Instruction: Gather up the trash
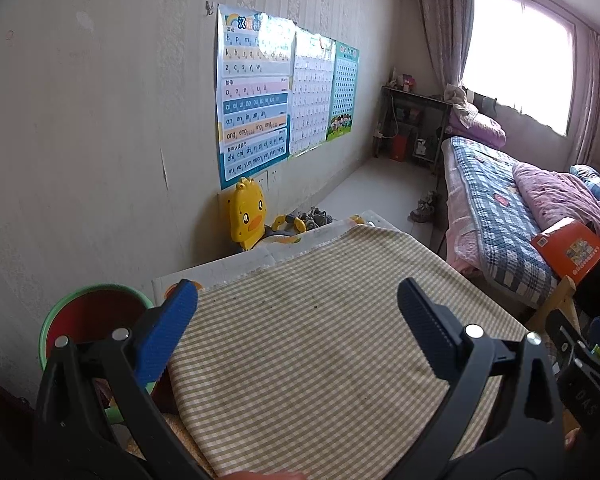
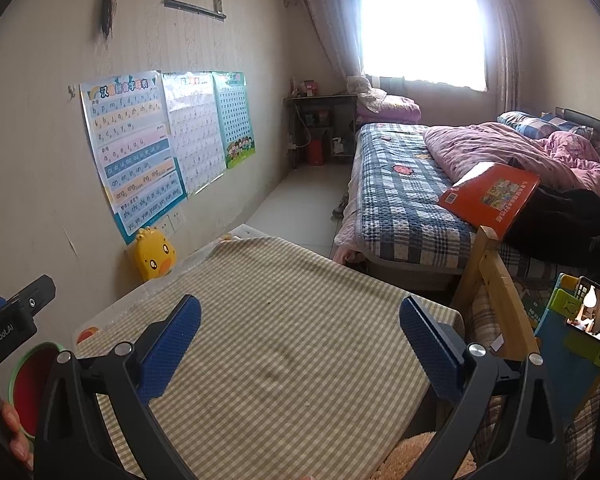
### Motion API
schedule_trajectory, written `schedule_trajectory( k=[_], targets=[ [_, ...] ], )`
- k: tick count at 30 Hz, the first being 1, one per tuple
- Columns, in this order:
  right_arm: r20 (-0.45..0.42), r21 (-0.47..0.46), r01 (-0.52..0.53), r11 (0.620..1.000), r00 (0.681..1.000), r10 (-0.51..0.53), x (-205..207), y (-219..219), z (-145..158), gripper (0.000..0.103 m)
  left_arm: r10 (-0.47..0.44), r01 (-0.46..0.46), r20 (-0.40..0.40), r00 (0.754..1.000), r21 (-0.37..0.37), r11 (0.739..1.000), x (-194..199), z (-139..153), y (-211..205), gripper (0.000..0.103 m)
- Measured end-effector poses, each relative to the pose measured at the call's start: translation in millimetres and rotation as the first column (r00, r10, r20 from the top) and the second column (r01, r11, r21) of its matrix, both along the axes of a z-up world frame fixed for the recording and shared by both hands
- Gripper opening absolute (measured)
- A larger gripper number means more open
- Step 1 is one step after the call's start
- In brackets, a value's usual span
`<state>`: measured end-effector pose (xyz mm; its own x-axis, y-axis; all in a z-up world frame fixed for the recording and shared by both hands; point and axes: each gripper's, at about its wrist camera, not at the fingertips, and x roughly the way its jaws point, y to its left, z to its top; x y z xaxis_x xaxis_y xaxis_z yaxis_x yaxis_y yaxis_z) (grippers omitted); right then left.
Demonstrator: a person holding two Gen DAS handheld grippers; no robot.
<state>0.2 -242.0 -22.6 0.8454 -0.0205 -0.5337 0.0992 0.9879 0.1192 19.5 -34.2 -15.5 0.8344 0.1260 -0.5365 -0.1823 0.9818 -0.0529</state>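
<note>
A table with a beige checked cloth (image 1: 320,340) (image 2: 284,344) fills the foreground of both views, and no trash shows on it. My left gripper (image 1: 296,312) hovers above the cloth, open, its blue pads wide apart with nothing between them. My right gripper (image 2: 300,328) is likewise open and empty over the same cloth. A green-rimmed red bin (image 1: 88,316) (image 2: 32,384) stands at the table's left side, by the wall. Part of the left gripper body (image 2: 12,324) shows at the left edge of the right wrist view.
A yellow duck toy (image 1: 246,216) (image 2: 154,258) leans on the wall behind the table, under learning posters (image 1: 256,92). A bed with a checked quilt (image 2: 400,184) and an orange book (image 2: 492,194) lies to the right. A wooden chair frame (image 2: 492,280) and a phone (image 2: 592,316) are close by.
</note>
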Motion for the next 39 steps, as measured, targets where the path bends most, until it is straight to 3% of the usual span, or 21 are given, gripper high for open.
schedule_trajectory(
  k=[39],
  targets=[
    [-0.029, -0.008, -0.031, 0.999, 0.999, 0.031, 3.9, 7.0, -7.2, 0.096, 0.024, -0.024, -0.04, 0.999, 0.0, 1.0, 3.7, -10.3, 7.6, 0.098]
  ],
)
